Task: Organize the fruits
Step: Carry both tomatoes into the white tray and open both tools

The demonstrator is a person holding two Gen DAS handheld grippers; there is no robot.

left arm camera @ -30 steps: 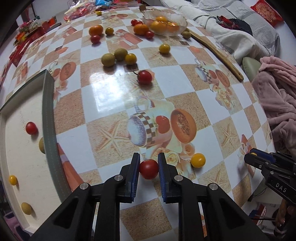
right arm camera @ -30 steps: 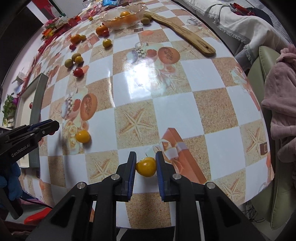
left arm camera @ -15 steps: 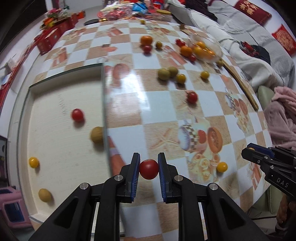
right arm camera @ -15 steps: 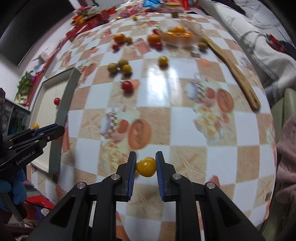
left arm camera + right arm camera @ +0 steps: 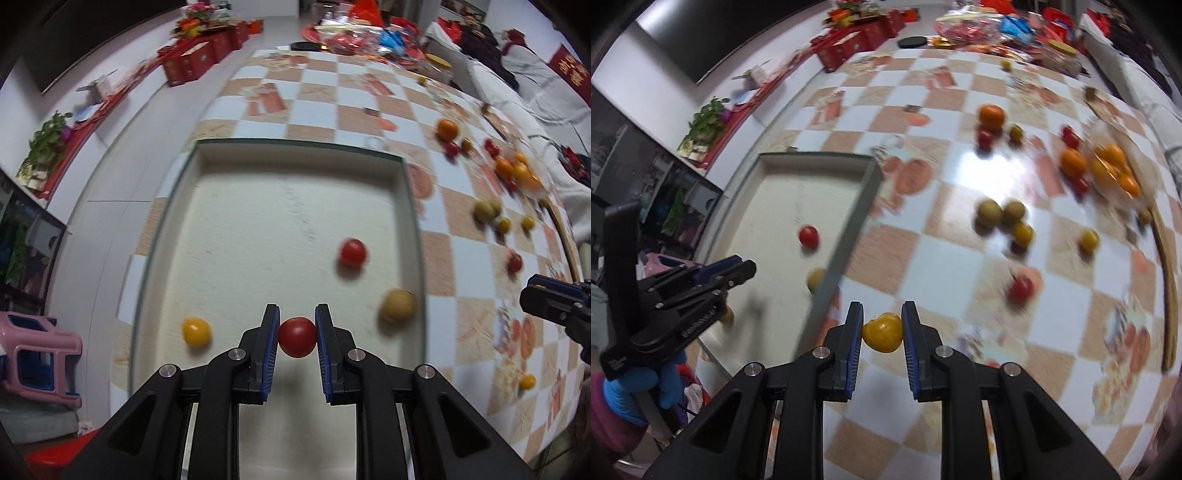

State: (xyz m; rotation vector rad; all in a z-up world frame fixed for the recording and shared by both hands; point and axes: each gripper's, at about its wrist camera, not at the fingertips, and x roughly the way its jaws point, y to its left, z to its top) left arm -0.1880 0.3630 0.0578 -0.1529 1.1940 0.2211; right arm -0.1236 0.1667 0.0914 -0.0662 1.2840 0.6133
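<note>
My left gripper [image 5: 297, 334] is shut on a red tomato [image 5: 297, 336] and holds it over the near part of the cream tray [image 5: 258, 221]. In the tray lie a red tomato [image 5: 353, 252], a yellow tomato [image 5: 196, 331] and a tan fruit [image 5: 398, 306]. My right gripper [image 5: 882, 334] is shut on a yellow tomato [image 5: 882, 332], above the checkered table just right of the tray's rim [image 5: 846, 236]. The left gripper also shows in the right wrist view [image 5: 738, 267], over the tray.
Many loose fruits lie on the table: two green-brown ones [image 5: 1001, 212], yellow ones [image 5: 1088, 240], a red one [image 5: 1021, 288], oranges [image 5: 991, 115]. A glass bowl of oranges [image 5: 1115, 173] and a wooden stick [image 5: 1167, 280] are at the right. Red boxes [image 5: 199, 59] stand beyond the table.
Both grippers swung left with their fruit held. The left gripper now hangs over the tray; the right one has come near the tray's right rim.
</note>
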